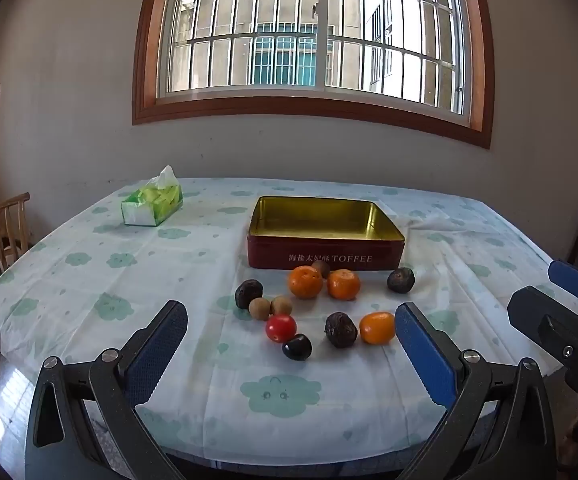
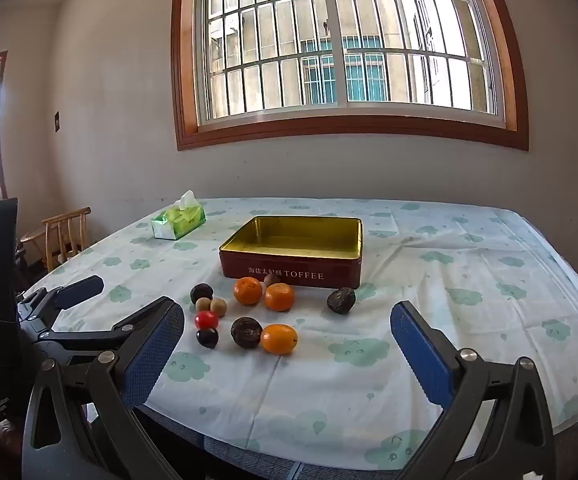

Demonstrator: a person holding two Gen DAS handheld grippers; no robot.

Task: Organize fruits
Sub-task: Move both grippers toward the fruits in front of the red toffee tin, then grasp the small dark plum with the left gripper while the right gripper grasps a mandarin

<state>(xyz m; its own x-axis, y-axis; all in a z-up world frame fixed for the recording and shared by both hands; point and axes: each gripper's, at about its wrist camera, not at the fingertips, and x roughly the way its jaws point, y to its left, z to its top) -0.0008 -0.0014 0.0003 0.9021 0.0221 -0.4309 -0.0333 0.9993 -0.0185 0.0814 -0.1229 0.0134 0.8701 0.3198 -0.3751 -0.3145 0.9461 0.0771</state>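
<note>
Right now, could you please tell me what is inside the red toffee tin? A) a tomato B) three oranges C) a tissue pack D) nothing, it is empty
D: the red toffee tin shows only its bare gold interior, and all the fruit, such as the nearest orange, lies on the tablecloth in front.

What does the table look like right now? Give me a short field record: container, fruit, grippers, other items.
container: red toffee tin, lid off, nothing inside, standing on the tablecloth
fruit in tin: none
fruit on cloth: all lie in front of the tin; three oranges, e.g.; one red tomato; four dark wrinkled fruits, e.g.; three small tan fruits, e.g.; one dark glossy fruit
left gripper: open, holding nothing
right gripper: open, holding nothing
other: green tissue box at far left
</note>
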